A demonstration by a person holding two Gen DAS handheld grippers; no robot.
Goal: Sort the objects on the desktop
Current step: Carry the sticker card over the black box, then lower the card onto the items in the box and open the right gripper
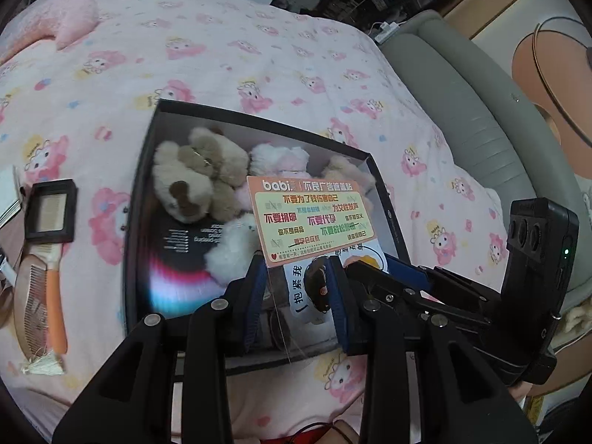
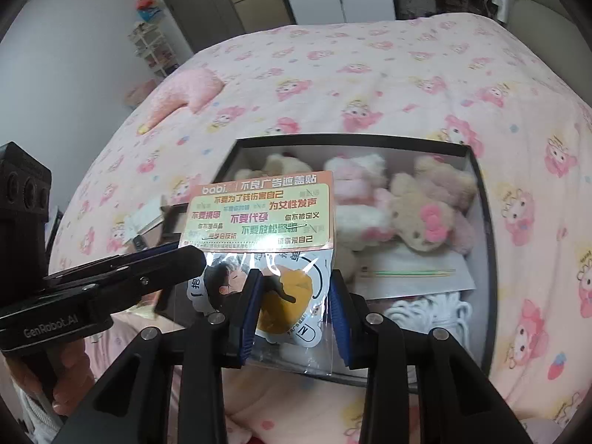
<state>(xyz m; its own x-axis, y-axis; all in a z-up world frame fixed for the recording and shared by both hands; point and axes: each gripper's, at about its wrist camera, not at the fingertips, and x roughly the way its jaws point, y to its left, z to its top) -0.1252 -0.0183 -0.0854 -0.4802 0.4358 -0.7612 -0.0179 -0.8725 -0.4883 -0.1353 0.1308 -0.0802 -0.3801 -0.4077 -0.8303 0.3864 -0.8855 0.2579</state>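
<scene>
The sticker pack point(image 1: 310, 218) point(image 2: 259, 218), an orange card heading a clear bag, is hanging in the air over the near half of the black box point(image 1: 259, 118) point(image 2: 351, 140), not lying in it.

In the left wrist view, the left gripper point(image 1: 296, 296) is reaching up from 6 o'clock. Its jaws are standing narrow, with the lower part of the pack between the blue pads. The right gripper point(image 1: 370, 270) is coming in from 3 o'clock and appears to be pinching the pack's right edge, one finger in front of the bag and one behind.

In the right wrist view, the right gripper point(image 2: 296, 307) is also showing narrow jaws with the bag's lower end between them. The left gripper point(image 2: 192, 259) is entering from 9 o'clock and closing over the pack's left edge. A hand point(image 2: 70, 370) is wrapping around its handle at 8 o'clock.

The box is sitting on a pink bedspread point(image 1: 185, 55). A brown bear point(image 1: 196, 174) is lying in its 11 o'clock corner, and a beige toy with a pink bow point(image 2: 425, 222) is lying towards 1 o'clock. White rope point(image 2: 436, 310) is coiling below that toy.

Outside the box, at 9 o'clock in the left view, a small black case point(image 1: 50, 211) is lying above a wooden comb point(image 1: 35, 296). A pink cushion point(image 2: 185, 92) is resting on the bedspread at 10 o'clock, well apart from the box.
</scene>
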